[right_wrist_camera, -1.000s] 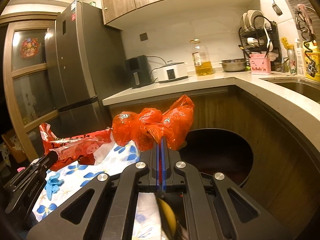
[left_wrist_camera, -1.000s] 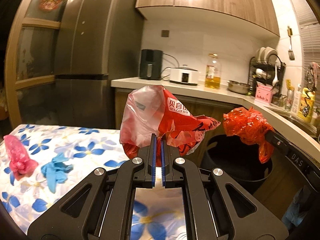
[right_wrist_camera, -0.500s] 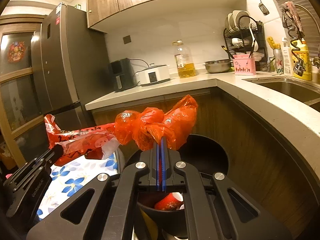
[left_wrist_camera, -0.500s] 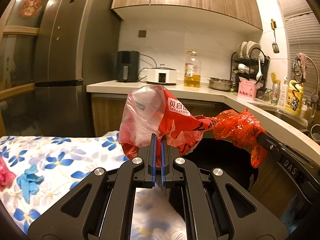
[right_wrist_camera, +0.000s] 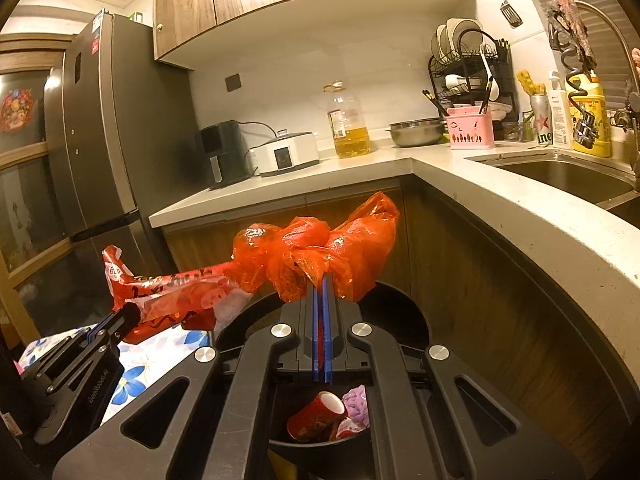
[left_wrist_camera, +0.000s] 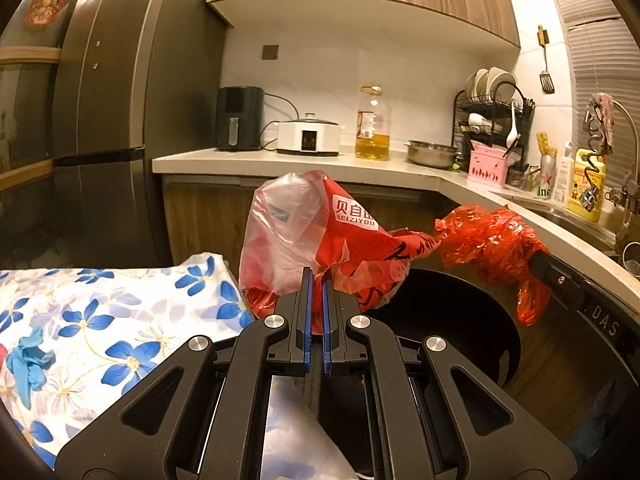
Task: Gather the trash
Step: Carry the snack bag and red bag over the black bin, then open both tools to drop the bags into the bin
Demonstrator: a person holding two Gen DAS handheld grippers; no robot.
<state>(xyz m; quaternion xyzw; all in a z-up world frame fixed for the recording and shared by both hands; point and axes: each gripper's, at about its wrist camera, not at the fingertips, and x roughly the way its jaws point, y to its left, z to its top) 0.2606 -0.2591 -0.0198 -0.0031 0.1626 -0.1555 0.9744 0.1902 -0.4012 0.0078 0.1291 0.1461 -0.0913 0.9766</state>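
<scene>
My left gripper (left_wrist_camera: pixel 314 280) is shut on a red and clear plastic bag with a white label (left_wrist_camera: pixel 320 236), held at the near rim of a black trash bin (left_wrist_camera: pixel 472 308). My right gripper (right_wrist_camera: pixel 322 284) is shut on a crumpled red plastic bag (right_wrist_camera: pixel 320 252), held above the same bin (right_wrist_camera: pixel 404 312). The two bags touch end to end. The right gripper also shows in the left wrist view (left_wrist_camera: pixel 560 280), and the left gripper in the right wrist view (right_wrist_camera: pixel 100 340). A red cup (right_wrist_camera: pixel 316 416) and other trash lie in the bin.
A table with a blue flower cloth (left_wrist_camera: pixel 100 320) stands left of the bin, with a blue glove (left_wrist_camera: pixel 30 360) on it. A curved counter (right_wrist_camera: pixel 520 220) with a sink (right_wrist_camera: pixel 568 176) wraps the right side. A fridge (left_wrist_camera: pixel 120 120) stands at the back left.
Both grippers have moved right, off the table and over the bin, each with its bag. The bags have come together. The pink item on the table has left the view.
</scene>
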